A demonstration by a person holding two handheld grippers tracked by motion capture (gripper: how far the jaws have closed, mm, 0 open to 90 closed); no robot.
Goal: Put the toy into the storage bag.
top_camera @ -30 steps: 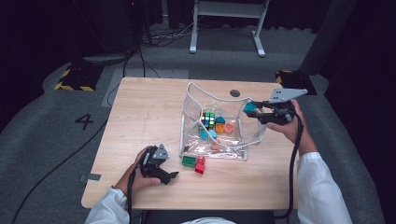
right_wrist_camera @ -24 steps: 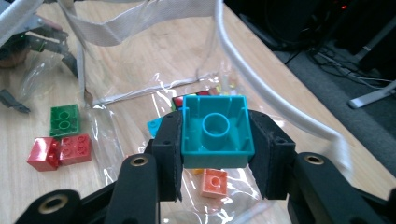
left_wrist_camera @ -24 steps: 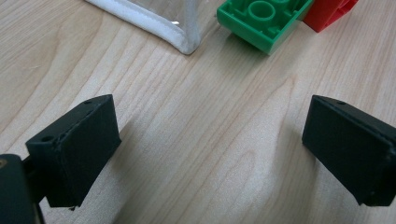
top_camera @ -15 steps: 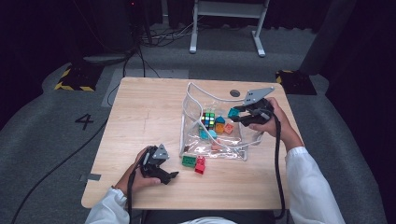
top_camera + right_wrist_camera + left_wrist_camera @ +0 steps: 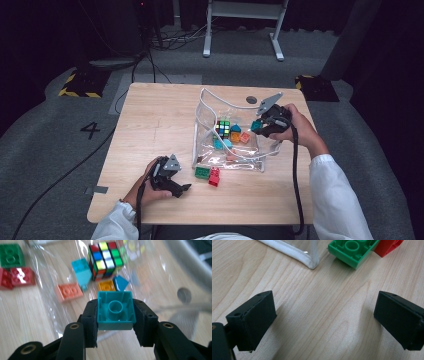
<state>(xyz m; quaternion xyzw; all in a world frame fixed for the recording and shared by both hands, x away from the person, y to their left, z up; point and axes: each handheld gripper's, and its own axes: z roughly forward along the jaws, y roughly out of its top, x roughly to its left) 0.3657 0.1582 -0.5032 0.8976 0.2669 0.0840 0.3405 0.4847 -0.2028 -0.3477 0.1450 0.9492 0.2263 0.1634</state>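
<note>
Left tongs (image 5: 184,188) released over pale wood counter (image 5: 150,115) (green brick (image 5: 202,172) just beside), right tongs (image 5: 115,322) clenched on teal brick (image 5: 115,310), hollow underside with round tube showing, above clear bag (image 5: 210,150); grey carpet beyond.

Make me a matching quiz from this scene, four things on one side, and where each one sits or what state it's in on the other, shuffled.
Things:
1. teal brick
2. green brick
3. puzzle cube
4. left gripper

Places or states:
A. inside the clear bag
B. jaws open over bare table
C. clamped in the right gripper
D. on the wood outside the bag, next to the red brick

Pairs: 1-C, 2-D, 3-A, 4-B
</note>
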